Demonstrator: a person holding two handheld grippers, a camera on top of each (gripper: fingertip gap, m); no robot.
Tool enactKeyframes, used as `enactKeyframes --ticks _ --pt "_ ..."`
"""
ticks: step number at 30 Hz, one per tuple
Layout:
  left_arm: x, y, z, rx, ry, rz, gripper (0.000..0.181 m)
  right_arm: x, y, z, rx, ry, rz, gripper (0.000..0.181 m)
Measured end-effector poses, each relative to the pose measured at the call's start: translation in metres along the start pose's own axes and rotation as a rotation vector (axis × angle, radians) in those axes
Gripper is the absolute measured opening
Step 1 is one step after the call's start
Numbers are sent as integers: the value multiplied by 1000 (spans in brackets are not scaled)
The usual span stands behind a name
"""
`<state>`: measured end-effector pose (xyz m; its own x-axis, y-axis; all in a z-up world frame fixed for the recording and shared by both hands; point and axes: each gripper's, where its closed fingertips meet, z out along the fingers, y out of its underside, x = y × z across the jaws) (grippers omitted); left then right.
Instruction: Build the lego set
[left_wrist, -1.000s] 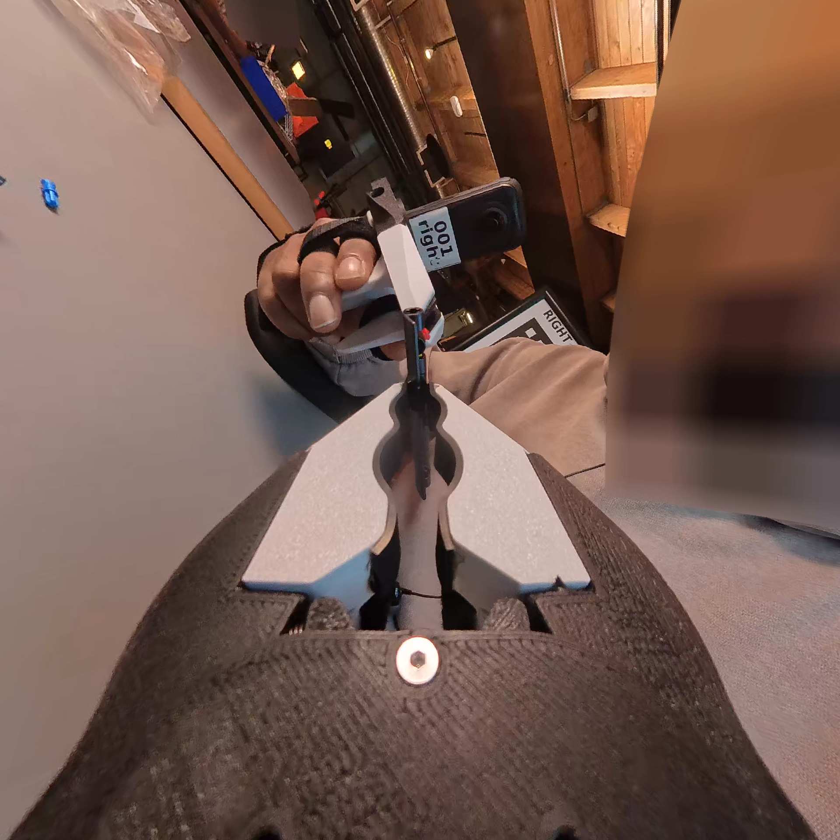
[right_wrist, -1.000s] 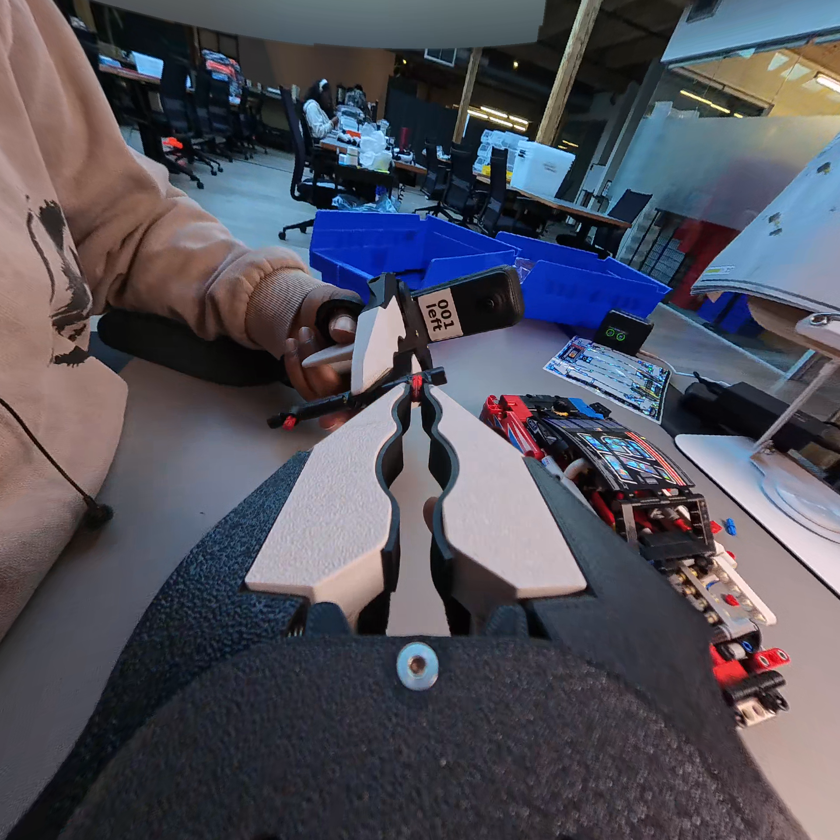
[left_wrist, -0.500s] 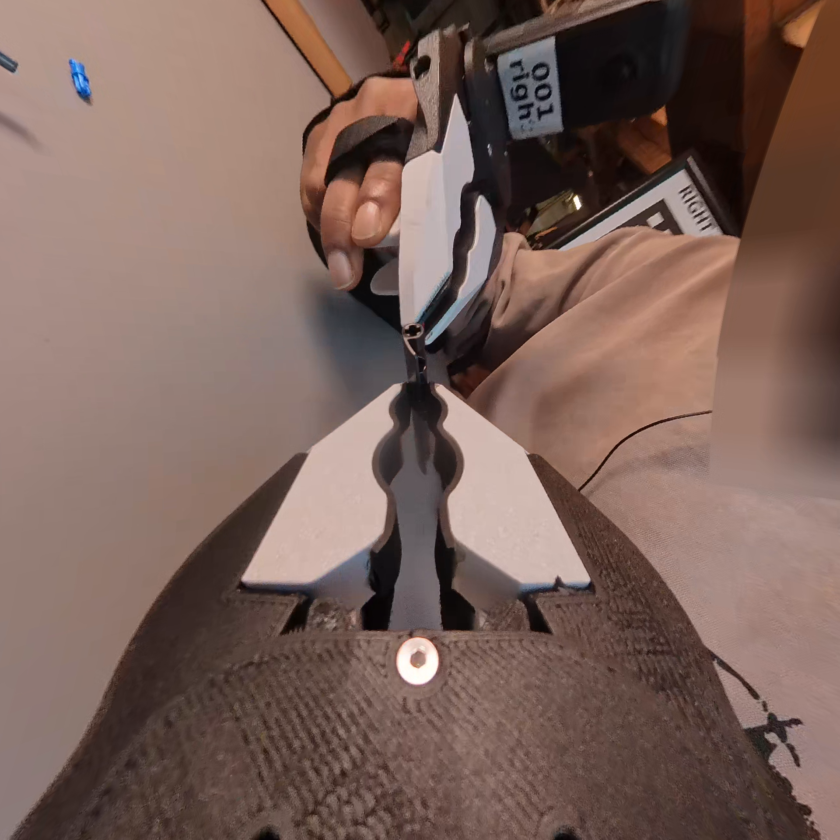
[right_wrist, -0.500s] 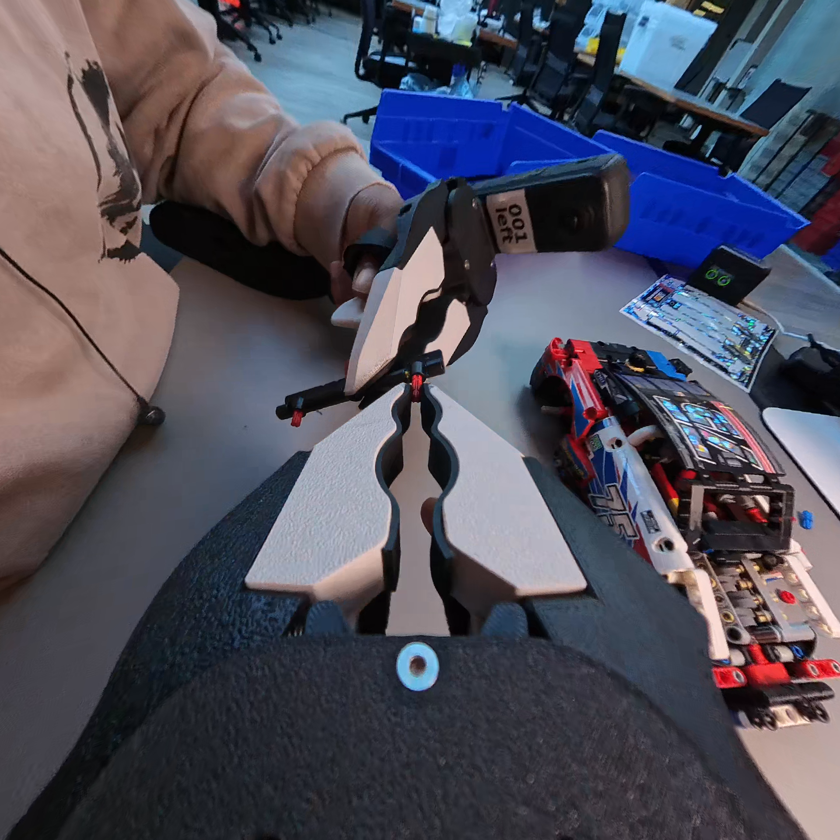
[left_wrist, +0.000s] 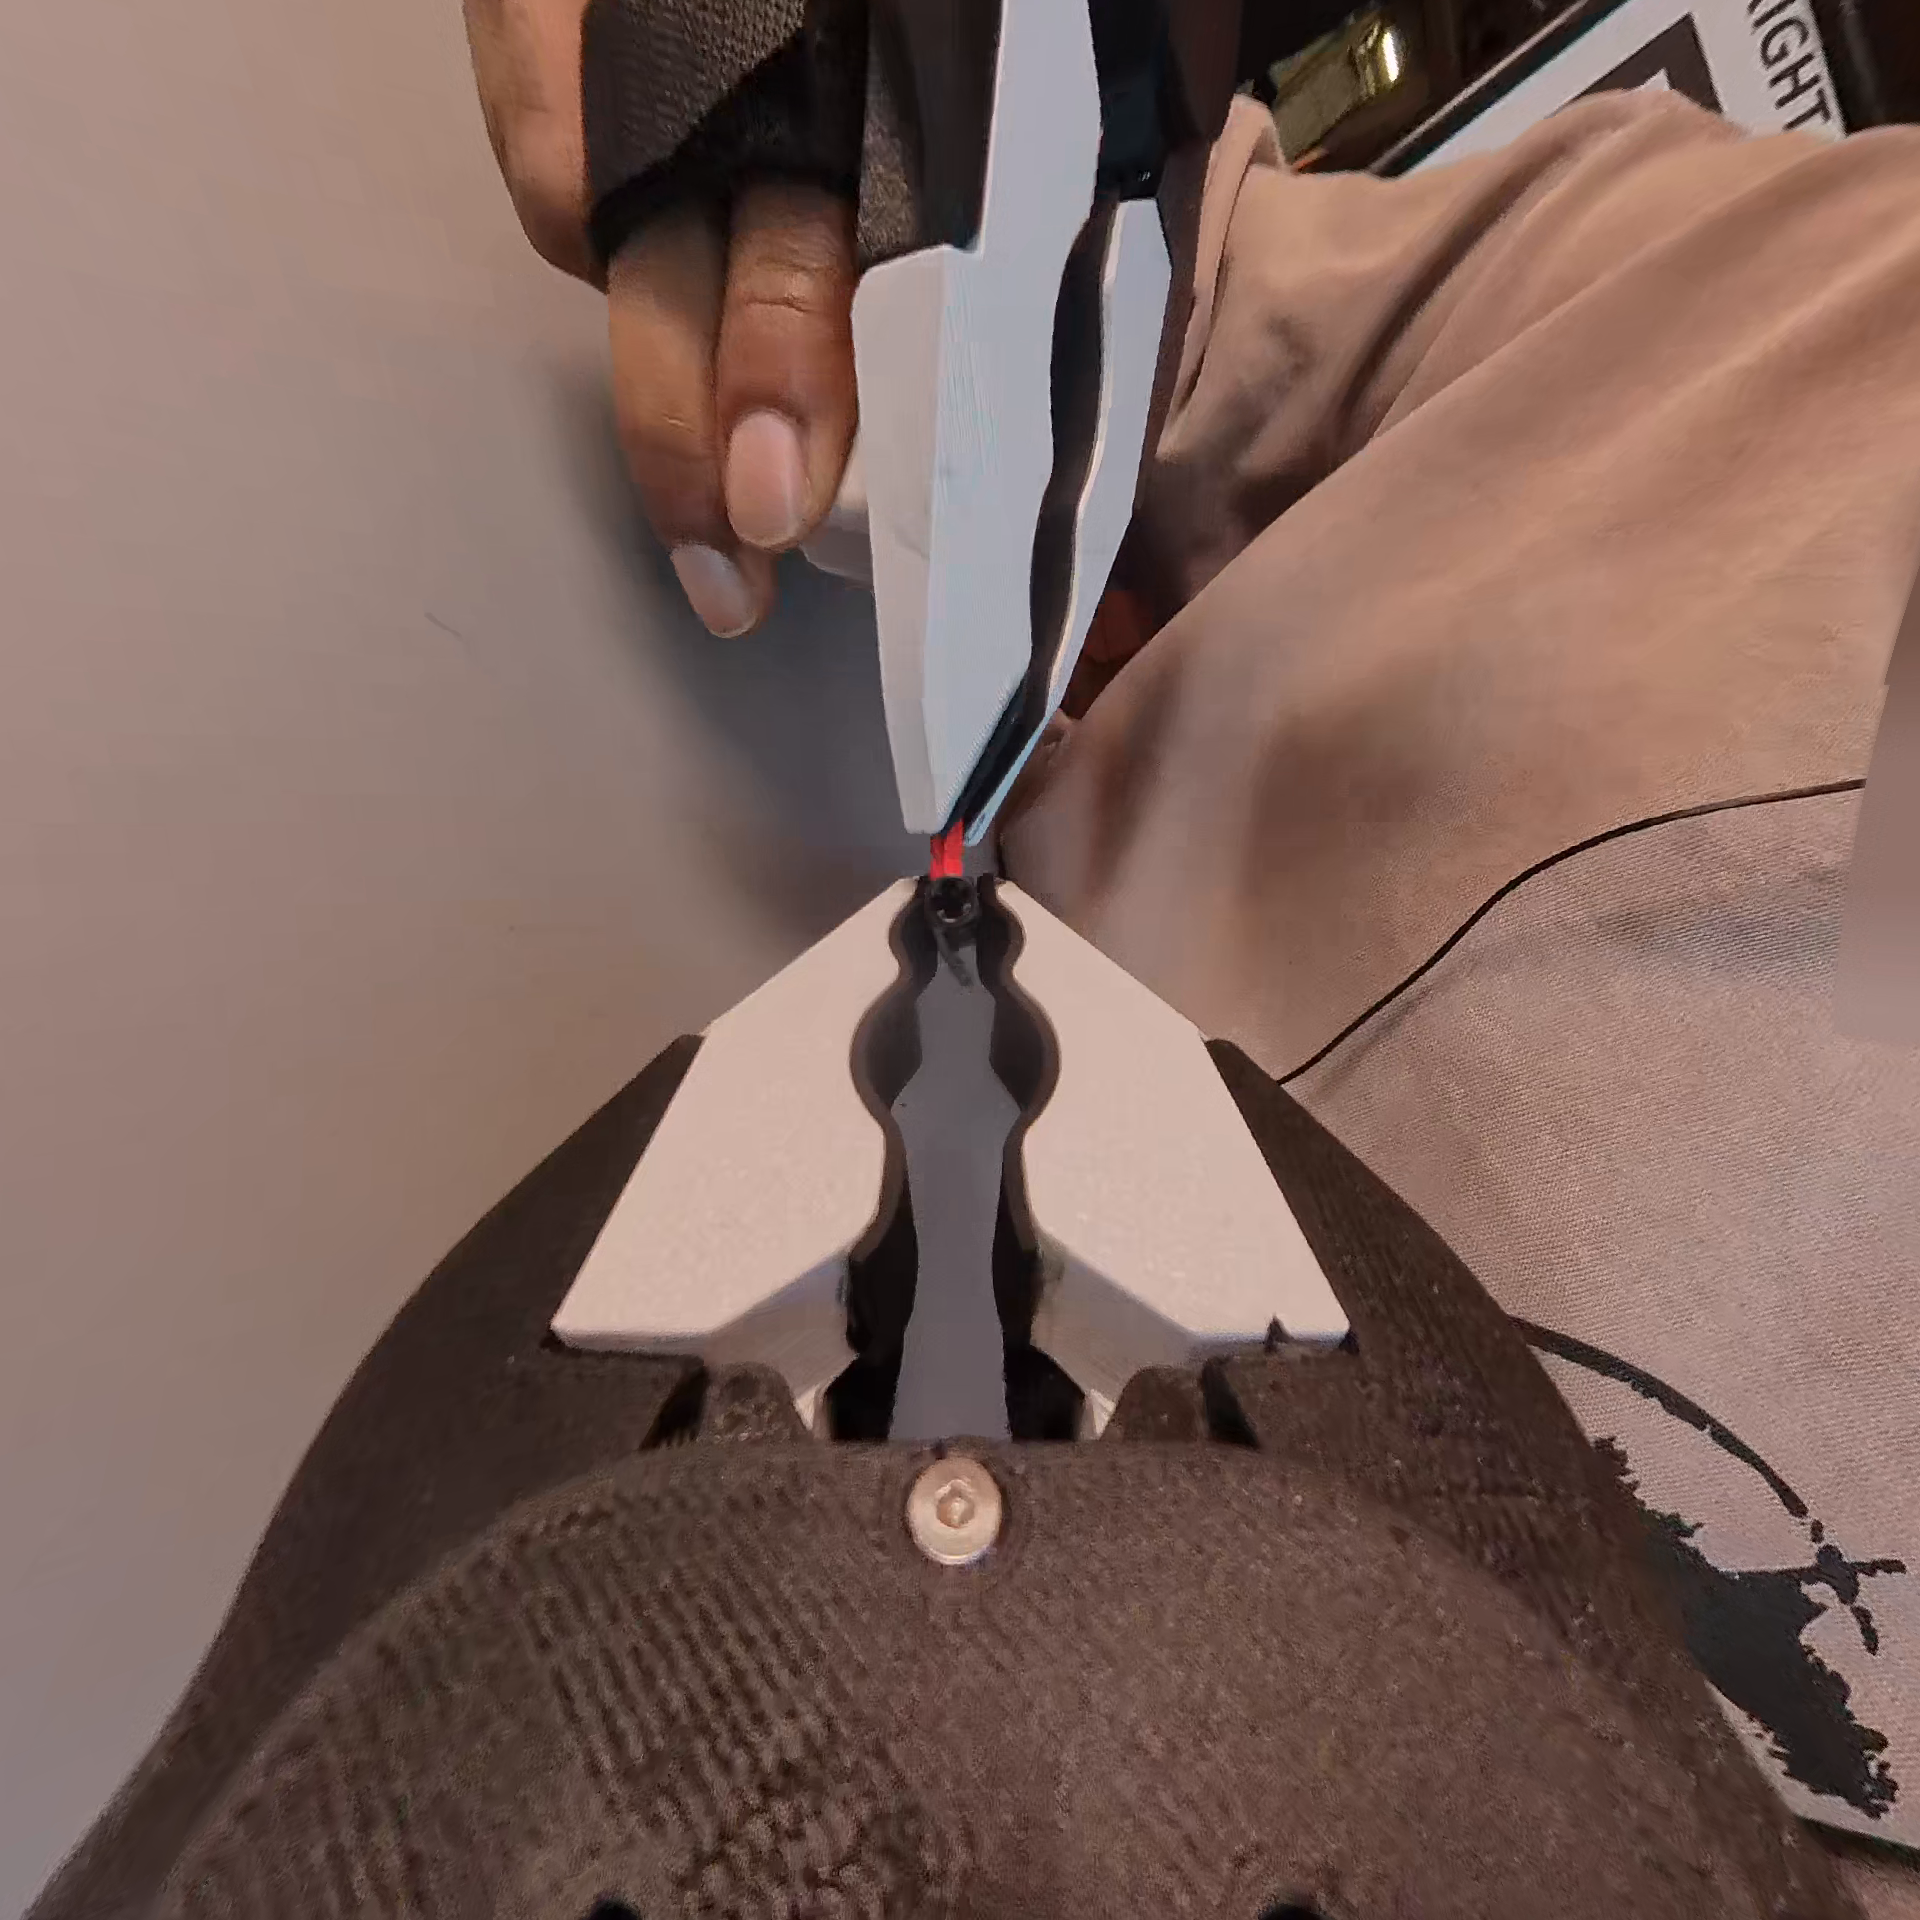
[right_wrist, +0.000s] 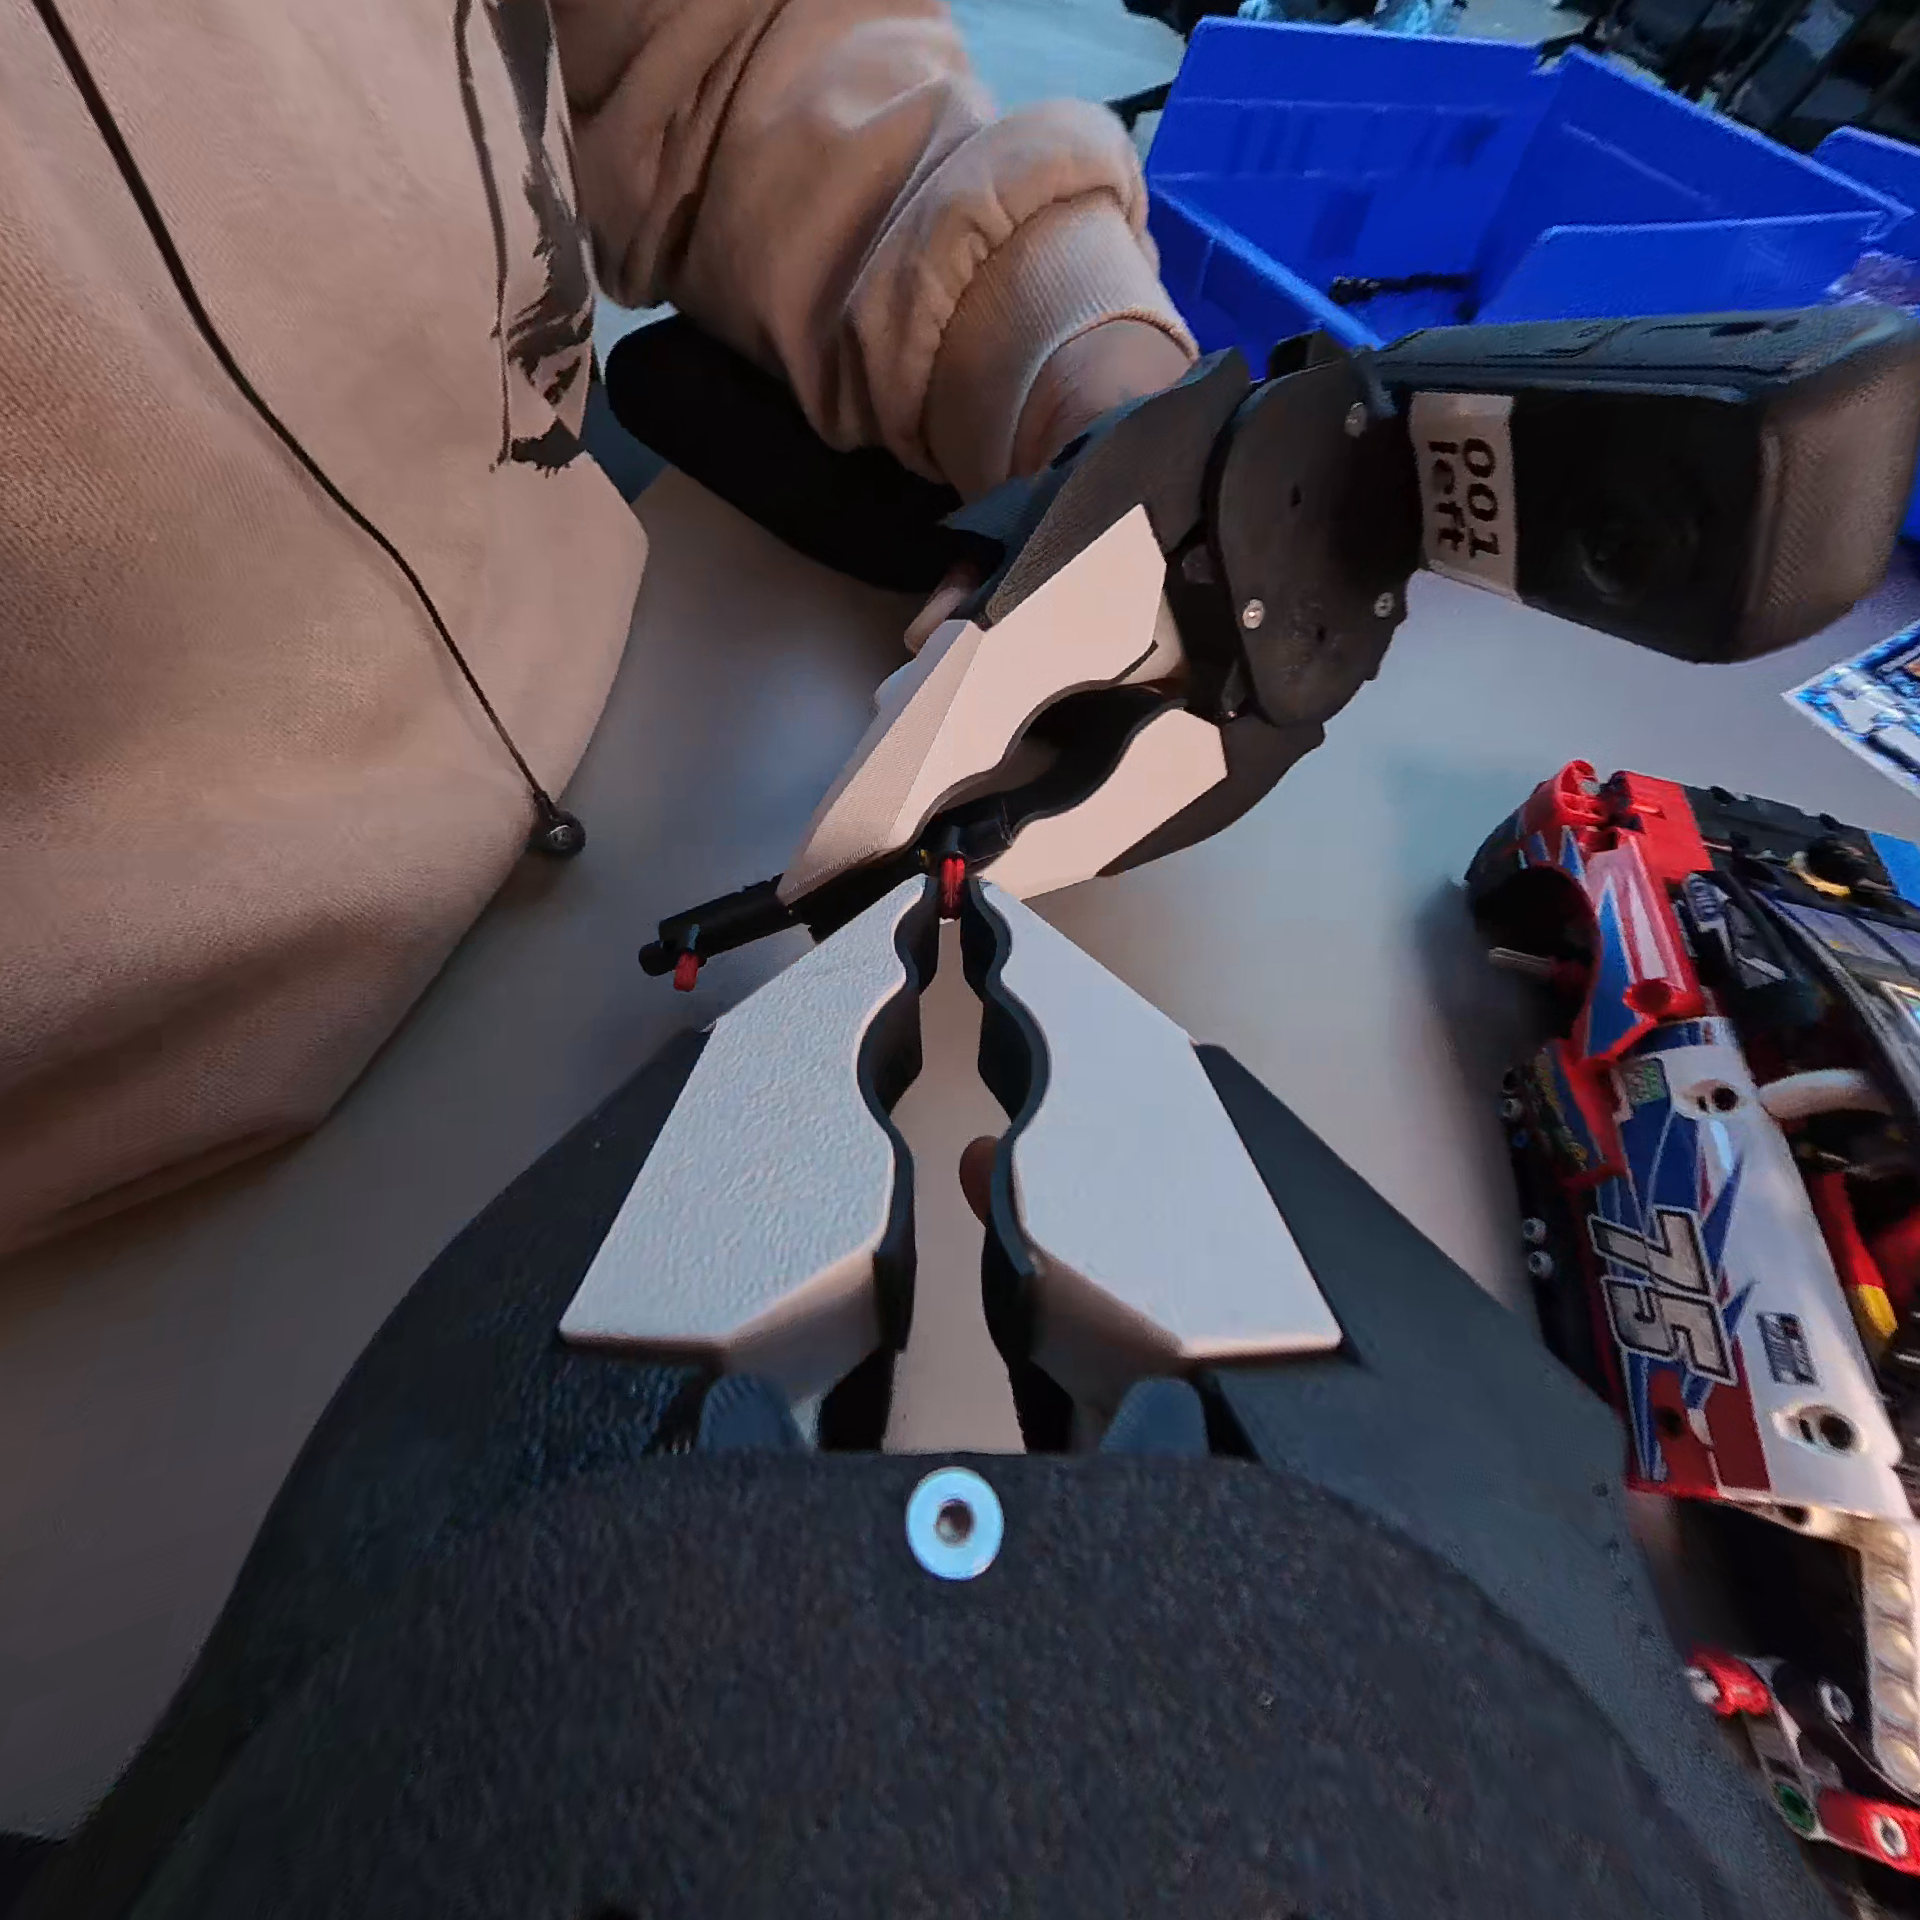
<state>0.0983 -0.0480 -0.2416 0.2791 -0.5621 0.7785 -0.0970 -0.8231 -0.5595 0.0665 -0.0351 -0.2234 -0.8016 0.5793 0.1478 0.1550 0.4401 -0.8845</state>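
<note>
Pin between right jaws' tips

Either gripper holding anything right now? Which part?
Left gripper pinches the black rod near one end, at its fingertips. Right gripper grips the small red pin by its end, against that rod.

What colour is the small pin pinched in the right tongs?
Red: the small plastic pin in the right tongs shows best in the right wrist view.

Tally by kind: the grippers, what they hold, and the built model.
Grippers: 2 (left hand-held gripper, right hand-held gripper)
Black beam: 1
Red pin: 2, the second on the beam's end
Lego car: 1
Total: 6
</note>
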Motion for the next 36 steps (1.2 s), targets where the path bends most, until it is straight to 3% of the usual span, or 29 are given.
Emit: enactKeyframes --ticks 20,30,34,36 --pt "5 17 12 -202 -82 120 4 -21 -2 8 -24 -124 -12 2" --pt "21 22 18 -235 13 63 4 -33 -10 11 -65 -91 -243 2" --pt "13 30 21 -314 -51 73 4 -36 -2 17 -131 -139 -15 1" --pt "12 34 23 -346 -67 82 4 -39 -1 19 -114 -147 -48 2"
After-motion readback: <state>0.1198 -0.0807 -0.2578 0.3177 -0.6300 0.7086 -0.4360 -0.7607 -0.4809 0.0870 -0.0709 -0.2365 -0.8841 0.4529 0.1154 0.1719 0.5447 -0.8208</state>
